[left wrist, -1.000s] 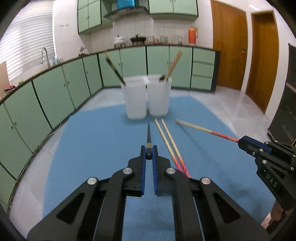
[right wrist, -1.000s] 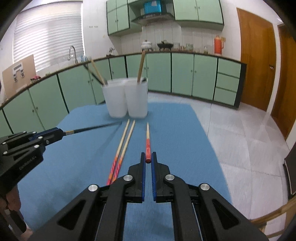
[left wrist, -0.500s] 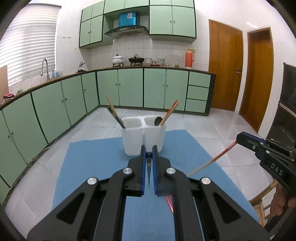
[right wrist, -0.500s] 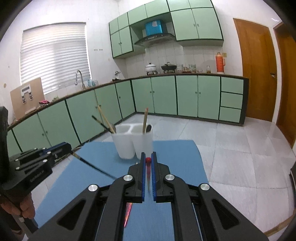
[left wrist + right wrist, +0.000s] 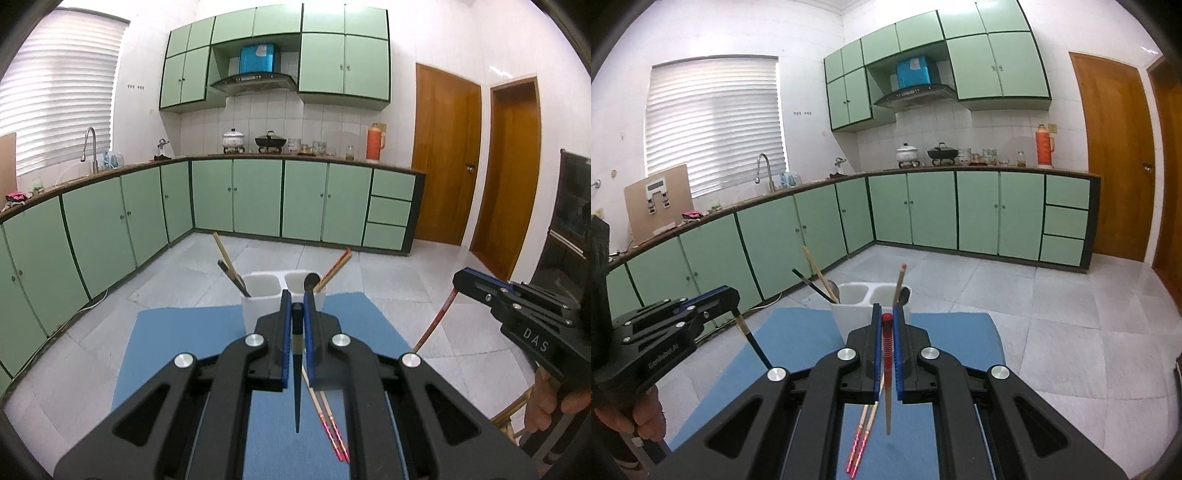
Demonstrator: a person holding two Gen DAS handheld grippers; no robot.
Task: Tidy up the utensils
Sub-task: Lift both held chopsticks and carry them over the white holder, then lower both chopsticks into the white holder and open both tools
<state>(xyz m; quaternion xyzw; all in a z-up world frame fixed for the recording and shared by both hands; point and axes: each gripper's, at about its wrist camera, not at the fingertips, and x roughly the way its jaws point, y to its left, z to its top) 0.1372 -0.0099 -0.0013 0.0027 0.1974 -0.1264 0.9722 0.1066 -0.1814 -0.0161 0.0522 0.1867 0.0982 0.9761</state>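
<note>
My left gripper (image 5: 296, 308) is shut on a black chopstick (image 5: 297, 387) that hangs tip-down above the blue mat (image 5: 177, 347). My right gripper (image 5: 886, 317) is shut on a red-ended wooden chopstick (image 5: 887, 369), also hanging tip-down. A white two-compartment holder (image 5: 263, 295) stands at the mat's far edge, beyond both grippers. Its left cup holds a black and a wooden chopstick, its right cup a wooden chopstick and a spoon. Two red-ended chopsticks (image 5: 328, 421) lie on the mat below the grippers. They also show in the right wrist view (image 5: 862, 439).
The mat covers a table that stands on a grey tiled floor (image 5: 1052, 306). Green kitchen cabinets (image 5: 258, 199) run along the back and left walls. Wooden doors (image 5: 447, 162) are at the right. Each gripper shows in the other's view, the right one (image 5: 517, 306) and the left one (image 5: 672, 325).
Both grippers have lifted their chopsticks off the mat and raised them high. The chopsticks swung from lying flat and pointing forward to hanging tip-down. The holder now sits lower in both views.
</note>
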